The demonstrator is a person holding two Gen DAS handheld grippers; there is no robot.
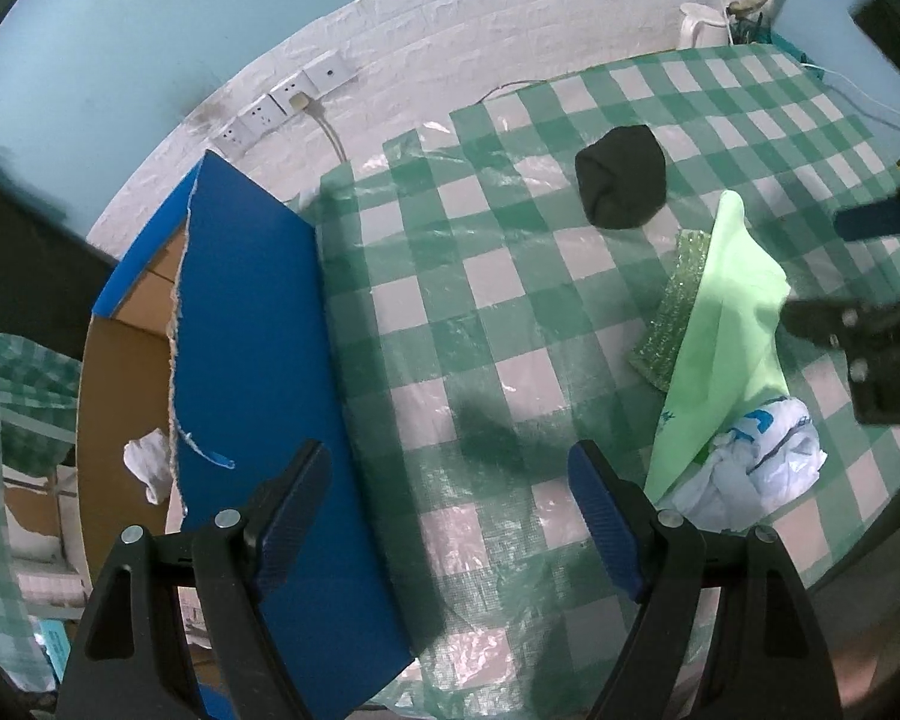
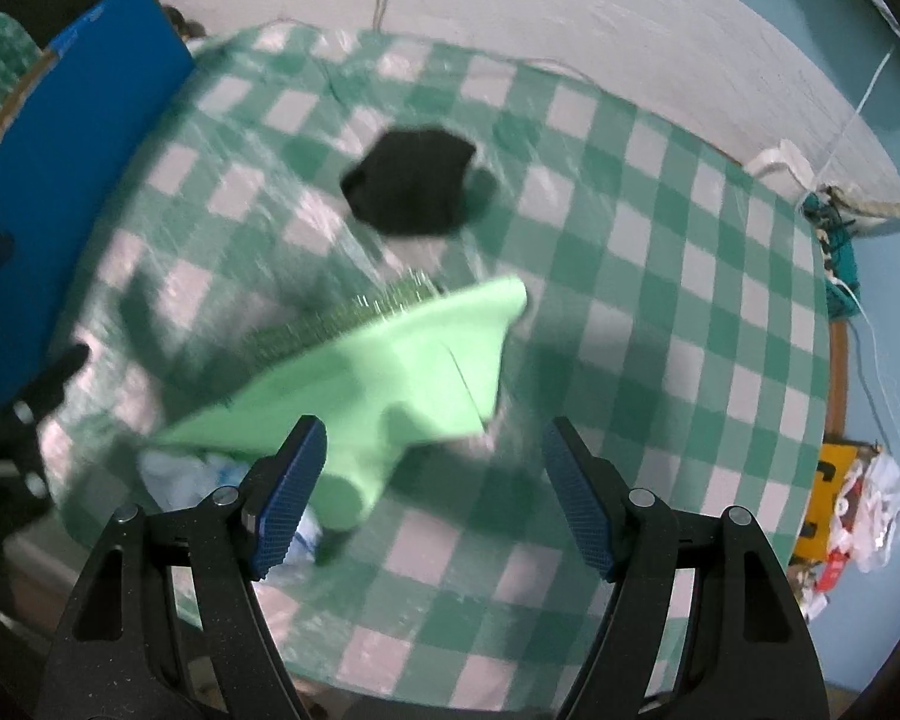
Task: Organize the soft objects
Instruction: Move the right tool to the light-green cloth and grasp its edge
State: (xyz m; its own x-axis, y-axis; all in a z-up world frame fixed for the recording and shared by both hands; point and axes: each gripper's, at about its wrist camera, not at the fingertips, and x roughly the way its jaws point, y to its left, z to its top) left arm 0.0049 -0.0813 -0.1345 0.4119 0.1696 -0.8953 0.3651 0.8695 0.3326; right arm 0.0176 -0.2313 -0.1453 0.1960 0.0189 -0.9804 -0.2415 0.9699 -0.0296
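On the green-checked tablecloth [image 1: 450,324] lie a rolled black cloth [image 1: 623,175], a light green cloth [image 1: 732,324], a green glittery sponge [image 1: 675,306] partly under it, and a crumpled white-and-blue bag [image 1: 756,474]. My left gripper [image 1: 450,501] hangs open above bare cloth, left of the bag, nothing between its fingers. My right gripper [image 2: 435,483] is open above the light green cloth [image 2: 390,372], whose near corner lies beside the left finger [image 2: 294,480]. The black cloth [image 2: 414,183] sits farther back. The right gripper also shows at the right edge of the left wrist view.
A blue cardboard box [image 1: 252,324] with an open brown inside stands at the table's left edge; a white crumpled piece [image 1: 147,462] lies in it. Wall sockets [image 1: 282,102] and a white kettle [image 1: 699,24] are at the back. Clutter [image 2: 852,510] lies off the right edge.
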